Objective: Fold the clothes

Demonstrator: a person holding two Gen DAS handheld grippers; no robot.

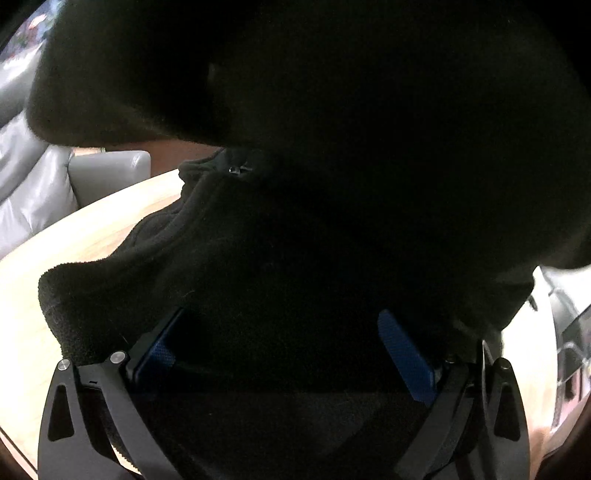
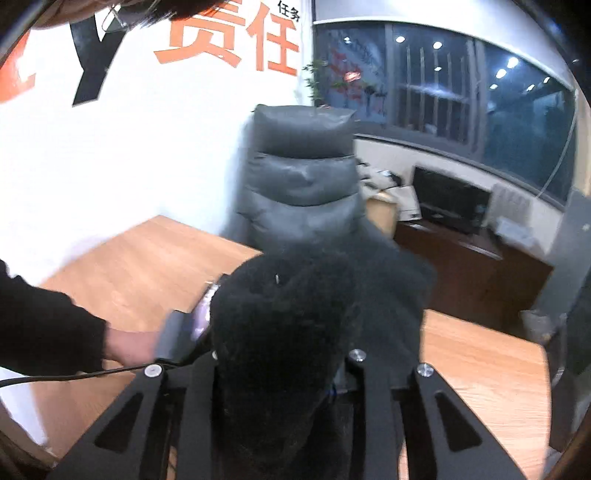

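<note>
Currently my left wrist view is almost filled by the black fleece garment (image 1: pixel 295 221). It hangs as a dark mass over the upper and middle frame, and a lower fold with a small metal zipper pull (image 1: pixel 235 170) rests on the wooden table (image 1: pixel 74 236) at centre left. On my left gripper (image 1: pixel 291 343), the two blue finger pads (image 1: pixel 406 354) stand well apart at lower centre, with fleece lying across and between them. I cannot tell whether the pads press on it. Grey leather seating (image 1: pixel 44 177) shows at the left edge.

In the right wrist view, my right gripper (image 2: pixel 280 365) sits at bottom centre, and a thick bunch of the same fleece (image 2: pixel 295 314) rises out from between its black arms. The fingers are buried in the cloth, drawn close together and clamped on it. The bunch is lifted above the table (image 2: pixel 480 369), which is visible on both sides of it.

At left centre a hand (image 2: pixel 129 347) in a dark sleeve (image 2: pixel 44 325) holds the other gripper's body (image 2: pixel 184 332), touching the left side of the fleece bunch. A grey padded chair (image 2: pixel 299 184) stands behind the table, in front of a white wall with orange characters (image 2: pixel 229 33). A dark monitor (image 2: pixel 447 199) sits at centre right.
</note>
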